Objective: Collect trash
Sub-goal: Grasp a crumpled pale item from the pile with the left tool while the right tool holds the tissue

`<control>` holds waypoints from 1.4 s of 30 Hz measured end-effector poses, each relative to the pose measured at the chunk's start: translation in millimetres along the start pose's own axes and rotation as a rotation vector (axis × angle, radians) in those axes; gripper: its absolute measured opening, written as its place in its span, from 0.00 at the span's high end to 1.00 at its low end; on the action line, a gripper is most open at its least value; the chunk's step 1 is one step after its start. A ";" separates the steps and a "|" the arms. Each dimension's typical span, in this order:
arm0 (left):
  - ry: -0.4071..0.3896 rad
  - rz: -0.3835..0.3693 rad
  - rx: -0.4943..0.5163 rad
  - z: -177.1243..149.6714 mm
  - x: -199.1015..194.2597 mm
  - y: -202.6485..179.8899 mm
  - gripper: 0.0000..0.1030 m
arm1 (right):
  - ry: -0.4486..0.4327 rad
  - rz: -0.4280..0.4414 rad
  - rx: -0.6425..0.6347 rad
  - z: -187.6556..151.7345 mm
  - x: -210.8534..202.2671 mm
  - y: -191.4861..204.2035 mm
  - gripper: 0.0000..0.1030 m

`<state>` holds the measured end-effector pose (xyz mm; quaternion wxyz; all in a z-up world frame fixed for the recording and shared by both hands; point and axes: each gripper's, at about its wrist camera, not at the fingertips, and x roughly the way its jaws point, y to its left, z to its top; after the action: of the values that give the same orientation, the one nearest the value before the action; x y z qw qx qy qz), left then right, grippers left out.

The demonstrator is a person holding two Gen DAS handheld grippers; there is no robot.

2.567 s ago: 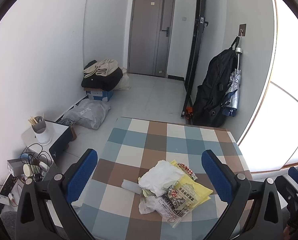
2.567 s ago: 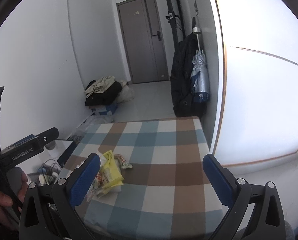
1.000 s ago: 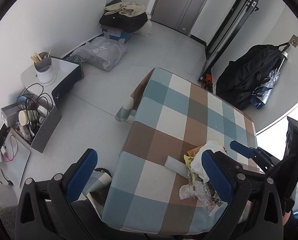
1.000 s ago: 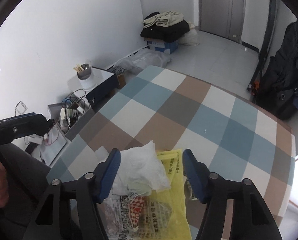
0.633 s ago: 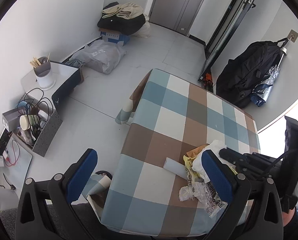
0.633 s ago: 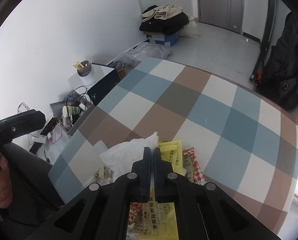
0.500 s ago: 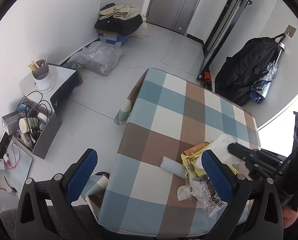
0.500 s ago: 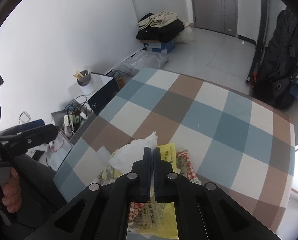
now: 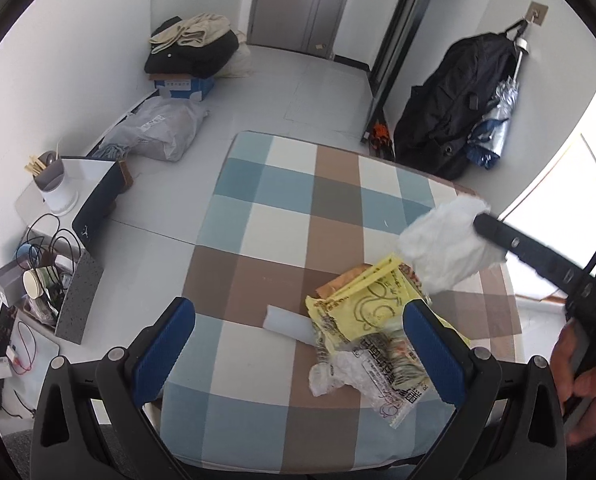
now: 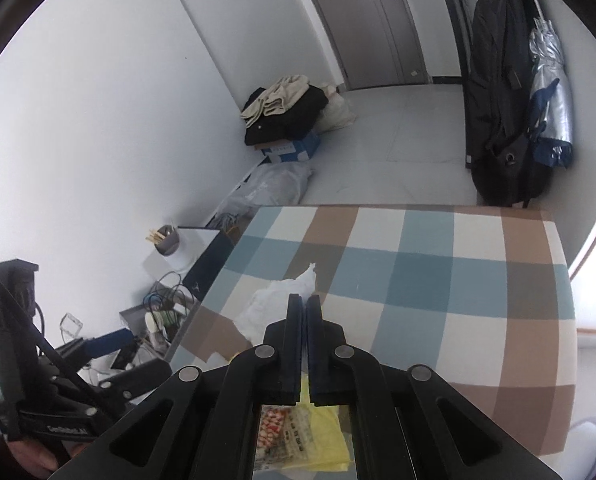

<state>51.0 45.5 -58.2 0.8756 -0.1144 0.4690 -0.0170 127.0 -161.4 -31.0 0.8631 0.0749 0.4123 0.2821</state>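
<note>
One white crumpled tissue [image 9: 448,246], pinched between the pressed-together fingers of the right gripper [image 10: 305,312] and lifted clear above the checked table [image 9: 282,216], over its right side

One left gripper [image 9: 298,344], blue pads spread wide with nothing between, hovering over the near edge of the table

Four pieces of trash counted on the table, bunched at its near right part: one yellow wrapper [image 9: 362,304], one clear printed bag [image 9: 394,376] touching it on the near side, one small white strip [image 9: 288,322] just left of the yellow wrapper, one brown paper scrap [image 9: 338,284] peeking from under it; one red-patterned packet [image 10: 276,426] also seen beside the yellow one in the right wrist view

One black backpack [image 9: 454,100] and one folded umbrella [image 9: 494,128] hanging beyond the far right corner of the table

One hand [image 9: 586,384] at the right gripper's handle
</note>
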 end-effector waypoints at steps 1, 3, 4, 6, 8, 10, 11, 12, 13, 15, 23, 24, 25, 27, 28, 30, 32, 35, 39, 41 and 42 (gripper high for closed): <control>0.015 -0.017 0.000 0.0 0.7 -2.7 0.01 | 0.000 0.011 -0.003 2.9 -4.3 -2.8 0.99; 0.039 -0.055 -0.006 -0.6 0.9 -6.7 0.01 | 0.005 0.032 0.003 8.1 -13.3 -10.7 0.99; 0.046 -0.059 -0.005 -1.2 1.1 -9.9 0.01 | 0.009 0.040 0.003 11.6 -18.2 -14.9 0.99; 0.056 -0.063 0.012 -3.2 0.6 -17.0 0.01 | 0.014 0.036 -0.021 16.0 -26.2 -18.8 0.99; 0.069 -0.057 0.038 -5.5 0.5 -24.4 0.01 | 0.018 0.041 -0.050 20.6 -34.7 -22.6 0.99; 0.078 -0.060 0.063 -7.6 1.5 -31.9 0.01 | 0.017 0.041 -0.058 26.3 -42.7 -28.6 0.99; 0.085 -0.060 0.075 -7.7 2.8 -34.9 0.01 | 0.020 0.047 -0.049 28.4 -45.6 -32.2 0.99; 0.092 -0.059 0.091 -8.1 3.7 -38.1 0.01 | 0.021 0.050 -0.043 30.9 -49.2 -35.6 0.99; 0.097 -0.058 0.102 -7.9 4.8 -40.8 0.01 | 0.016 0.046 -0.045 32.6 -53.5 -38.1 0.99; 0.108 -0.057 0.117 -6.2 8.3 -45.4 0.01 | -0.002 0.049 -0.052 34.8 -62.5 -41.8 0.99; 0.175 -0.062 0.125 2.8 23.1 -53.8 0.04 | -0.050 0.054 -0.017 29.4 -62.1 -54.7 0.99; 0.184 -0.065 0.123 2.8 24.3 -54.3 0.04 | -0.046 0.058 -0.006 29.1 -59.8 -57.4 0.99; 0.195 -0.061 0.125 2.7 25.9 -55.1 0.04 | -0.041 0.055 -0.002 29.1 -57.1 -58.9 0.99; 0.211 -0.051 0.141 2.0 29.4 -58.6 0.05 | -0.046 0.055 0.001 29.3 -56.6 -61.4 0.99; 0.219 -0.044 0.156 1.3 31.6 -61.0 0.05 | -0.049 0.064 0.007 29.7 -57.1 -62.9 0.99; 0.240 -0.032 0.173 -0.2 37.0 -63.9 0.11 | -0.049 0.083 0.026 29.8 -55.3 -66.9 0.99; 0.280 -0.034 0.180 -3.1 44.7 -65.3 0.18 | -0.045 0.096 0.049 28.0 -52.8 -69.3 0.99; 0.315 0.007 0.203 -8.3 54.6 -68.0 0.25 | -0.030 0.093 0.038 26.7 -47.5 -67.9 0.99; 0.317 0.059 0.234 -12.9 60.2 -69.2 0.34 | -0.026 0.103 0.040 25.3 -47.8 -67.4 0.99; 0.327 0.052 0.242 -14.8 62.3 -70.6 0.44 | -0.029 0.106 0.043 25.3 -49.2 -67.3 0.99; 0.337 0.052 0.248 -16.2 64.1 -71.5 0.49 | -0.031 0.106 0.043 25.3 -49.8 -67.5 0.99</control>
<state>79.1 -35.9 -103.8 0.7924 0.0108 0.6058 -0.0708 149.9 -242.1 -5.7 0.8515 0.1197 0.4001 0.3170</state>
